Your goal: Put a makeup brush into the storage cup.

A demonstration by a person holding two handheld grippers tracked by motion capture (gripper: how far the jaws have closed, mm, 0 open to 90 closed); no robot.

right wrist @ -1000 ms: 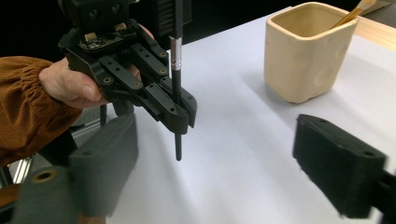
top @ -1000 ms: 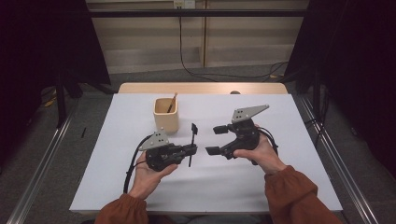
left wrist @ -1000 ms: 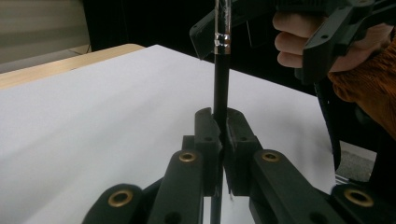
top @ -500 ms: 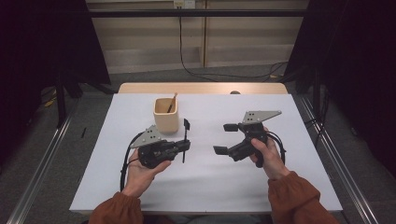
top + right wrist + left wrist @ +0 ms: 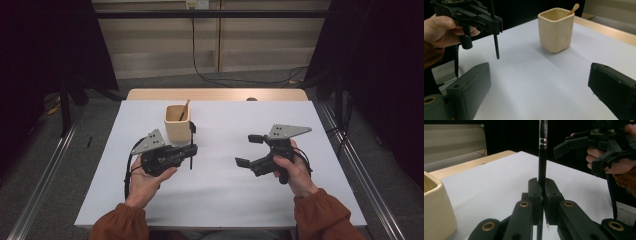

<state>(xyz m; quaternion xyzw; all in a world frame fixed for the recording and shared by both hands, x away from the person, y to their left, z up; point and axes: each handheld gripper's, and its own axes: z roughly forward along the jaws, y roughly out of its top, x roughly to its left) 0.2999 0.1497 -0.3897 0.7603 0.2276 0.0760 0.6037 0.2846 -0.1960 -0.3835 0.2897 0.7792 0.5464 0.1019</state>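
Left hand-held gripper is clamped on a black brush, held upright just beside the cream cup. A wooden stick is seen in that cup. Right hand-held gripper is held wide open, empty, above the white table.

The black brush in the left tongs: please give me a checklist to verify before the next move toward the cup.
1. Left tongs shut on the black brush: ok.
2. Brush upright, not slipping: ok, it stands vertical in the left gripper view.
3. Brush tip off the table: ok in the right gripper view.
4. Cup upright with room inside: ok, one wooden stick leans in it.
5. Right tongs open, apart from the cup: ok.
6. Brush bristle end condition: cannot tell.
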